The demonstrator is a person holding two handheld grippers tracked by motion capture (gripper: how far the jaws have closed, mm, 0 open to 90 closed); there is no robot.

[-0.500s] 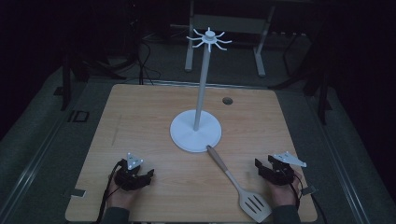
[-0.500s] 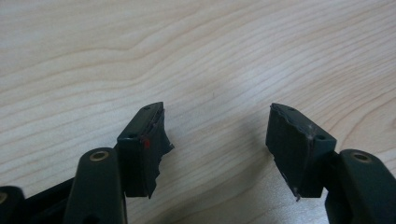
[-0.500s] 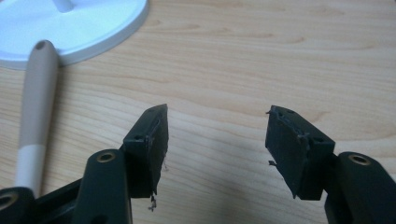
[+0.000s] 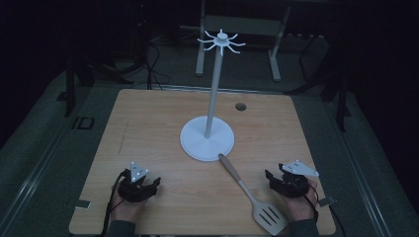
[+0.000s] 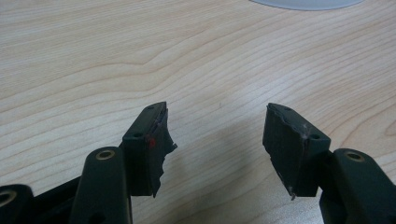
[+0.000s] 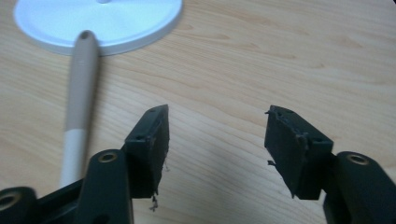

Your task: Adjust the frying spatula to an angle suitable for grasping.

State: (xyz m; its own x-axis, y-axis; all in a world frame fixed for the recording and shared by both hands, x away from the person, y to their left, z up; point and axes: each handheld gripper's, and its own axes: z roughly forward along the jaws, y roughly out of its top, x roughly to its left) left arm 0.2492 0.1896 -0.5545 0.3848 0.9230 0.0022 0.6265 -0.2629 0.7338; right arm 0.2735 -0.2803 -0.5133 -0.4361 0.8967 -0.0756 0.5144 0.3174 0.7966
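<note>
Two grippers rest low on the wooden surface [image 4: 148,123], one at each near corner, each held from behind by a hand. Left gripper [image 5: 217,140]: fingers spread, bare wood between them, nothing held. Right gripper [image 6: 215,140]: fingers likewise released, empty.

Spatula [image 4: 249,195] lies flat between the two, nearer the right gripper; slotted blade at the near edge, handle running diagonally away, its tip touching the rim of the white stand's base [image 4: 192,143]. The stand's pole is upright, with hooks [image 4: 221,41] at the top, all bare.

Judgement: the start of the work, reach not yet begun; the spatula looks meant for a hook. The next move calls for the right gripper to swing left over the handle, just beside its left finger [image 6: 149,140] in the right gripper view, and close across it.
</note>
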